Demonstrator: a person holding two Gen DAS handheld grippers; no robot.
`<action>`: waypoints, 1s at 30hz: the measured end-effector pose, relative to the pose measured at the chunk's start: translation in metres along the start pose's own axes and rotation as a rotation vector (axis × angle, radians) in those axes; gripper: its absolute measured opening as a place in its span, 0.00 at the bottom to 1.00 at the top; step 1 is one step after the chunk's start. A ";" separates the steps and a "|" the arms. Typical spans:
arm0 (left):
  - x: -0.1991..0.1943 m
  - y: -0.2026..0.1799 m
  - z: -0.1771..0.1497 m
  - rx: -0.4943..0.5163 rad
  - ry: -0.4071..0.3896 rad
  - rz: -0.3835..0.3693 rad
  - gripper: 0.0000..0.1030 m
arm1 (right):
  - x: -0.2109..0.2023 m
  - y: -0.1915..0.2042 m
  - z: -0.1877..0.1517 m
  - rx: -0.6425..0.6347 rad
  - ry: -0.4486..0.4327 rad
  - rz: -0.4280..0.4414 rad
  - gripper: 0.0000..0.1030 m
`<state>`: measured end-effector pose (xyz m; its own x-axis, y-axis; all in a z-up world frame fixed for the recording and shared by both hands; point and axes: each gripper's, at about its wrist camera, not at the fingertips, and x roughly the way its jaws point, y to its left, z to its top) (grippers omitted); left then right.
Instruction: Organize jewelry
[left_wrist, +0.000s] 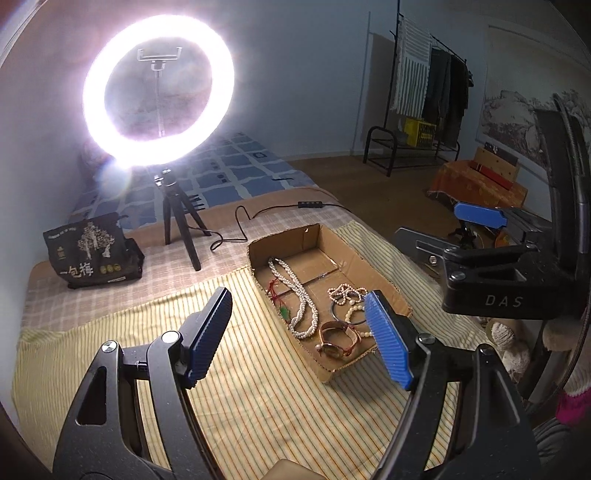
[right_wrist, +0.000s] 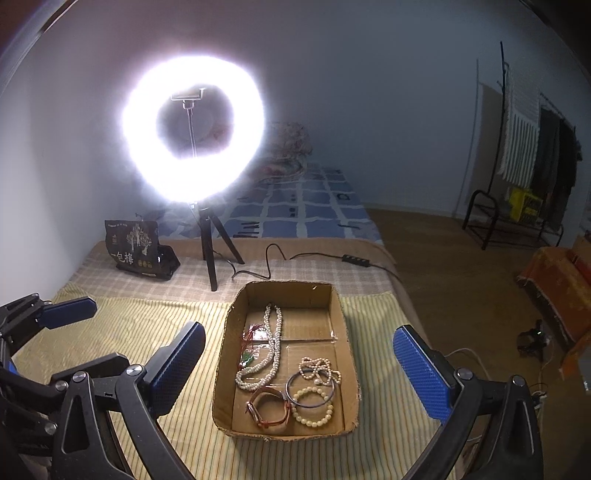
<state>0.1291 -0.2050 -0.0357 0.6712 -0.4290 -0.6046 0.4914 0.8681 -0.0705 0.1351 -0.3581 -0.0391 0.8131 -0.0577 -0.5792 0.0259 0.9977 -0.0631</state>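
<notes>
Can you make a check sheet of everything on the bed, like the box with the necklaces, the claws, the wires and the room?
Surface: yellow striped cloth over a checked mat.
Job's things: cardboard box holding a long pearl necklace, a brown watch, a dark bangle, a cream bead bracelet, a small pearl strand and a red-corded green pendant.
Clutter: black snack bag.
Grippers: left gripper and right gripper open, holding nothing.
Cables: black cable from the ring light.
Surroundings: clothes rack, wooden floor.
</notes>
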 end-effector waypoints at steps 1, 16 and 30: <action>-0.002 0.002 -0.001 -0.006 0.000 -0.001 0.80 | -0.004 0.002 -0.001 -0.003 -0.005 -0.006 1.00; -0.011 0.014 -0.025 -0.021 0.007 0.027 0.82 | -0.020 0.013 -0.019 0.038 -0.062 -0.038 1.00; -0.014 0.014 -0.036 0.002 0.021 0.050 0.88 | -0.017 0.017 -0.030 0.049 -0.055 -0.024 1.00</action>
<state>0.1062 -0.1780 -0.0568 0.6835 -0.3794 -0.6236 0.4584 0.8879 -0.0379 0.1045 -0.3407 -0.0543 0.8427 -0.0805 -0.5323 0.0725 0.9967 -0.0359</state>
